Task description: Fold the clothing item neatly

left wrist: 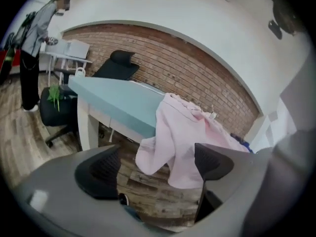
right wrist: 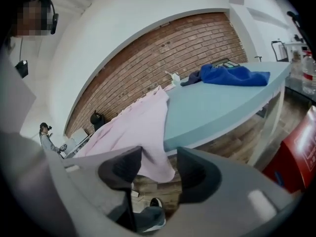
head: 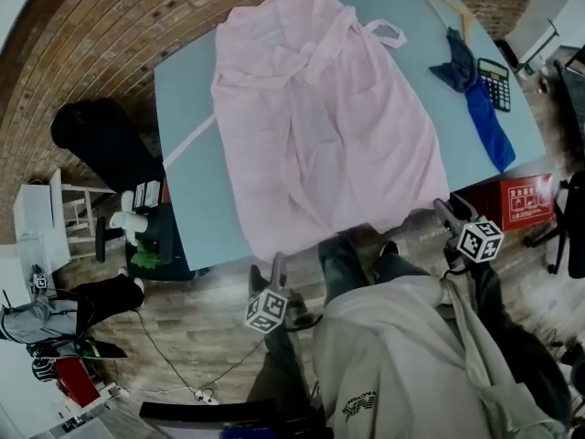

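A pale pink garment [head: 324,122] lies spread over the light blue table [head: 196,190], and its lower hem hangs over the near edge. My left gripper [head: 266,274] is below that edge, at the hem's left. Its jaws stand open with nothing between them. In the left gripper view the gripper [left wrist: 158,167] faces the hanging pink garment [left wrist: 180,137] from a short way off. My right gripper [head: 445,212] is at the hem's right corner, open and empty. The right gripper view has the gripper [right wrist: 157,171] facing the draped garment [right wrist: 140,127], apart from it.
A blue cloth [head: 482,103] and a calculator [head: 494,82] lie at the table's right end, with a wooden hanger [head: 441,3] behind. A red box [head: 524,199] stands on the floor at the right, a black chair [head: 102,137] at the left. A person [left wrist: 33,48] stands far left.
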### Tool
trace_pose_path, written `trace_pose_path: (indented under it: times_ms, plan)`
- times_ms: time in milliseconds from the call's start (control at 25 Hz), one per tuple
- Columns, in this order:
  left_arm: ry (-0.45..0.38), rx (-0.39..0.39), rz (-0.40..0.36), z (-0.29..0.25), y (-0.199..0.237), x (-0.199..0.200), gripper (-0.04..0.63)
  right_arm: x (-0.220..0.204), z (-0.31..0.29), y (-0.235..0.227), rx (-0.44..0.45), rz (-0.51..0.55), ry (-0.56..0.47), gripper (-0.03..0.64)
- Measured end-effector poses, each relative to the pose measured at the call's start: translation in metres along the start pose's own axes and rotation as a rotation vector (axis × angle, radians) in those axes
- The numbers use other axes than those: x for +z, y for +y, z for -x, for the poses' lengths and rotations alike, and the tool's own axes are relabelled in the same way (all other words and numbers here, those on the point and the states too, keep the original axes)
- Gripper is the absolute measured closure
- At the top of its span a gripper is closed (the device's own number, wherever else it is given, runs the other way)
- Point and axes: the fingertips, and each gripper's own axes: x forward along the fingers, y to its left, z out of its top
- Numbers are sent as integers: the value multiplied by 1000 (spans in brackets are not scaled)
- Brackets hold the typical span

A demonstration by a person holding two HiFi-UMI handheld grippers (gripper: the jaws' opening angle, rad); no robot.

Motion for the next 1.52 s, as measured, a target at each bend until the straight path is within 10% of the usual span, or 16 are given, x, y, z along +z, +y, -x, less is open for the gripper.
trace_pose_path:
  times_ms: [200,280,400,840,1360,1520]
  plan:
    - [27,-154,89,-17,-12,0,140,-4,-6,13,44,-70,10,453]
    - [63,-178,42,-11,-23,-4,307,-4,-6,23,62,-20,39,576]
    - [97,-207,-17,1,-44,-4,535,4,1,40,80,50,77,588]
    - [245,-324,44,88,-105,1,543,31,87,71,150,0,248,589]
    - [23,-494,209,84,-178,167,543,182,63,160,380,202,204,589]
    - [-40,-472,119,34,-179,233,543,242,15,164,331,254,144,589]
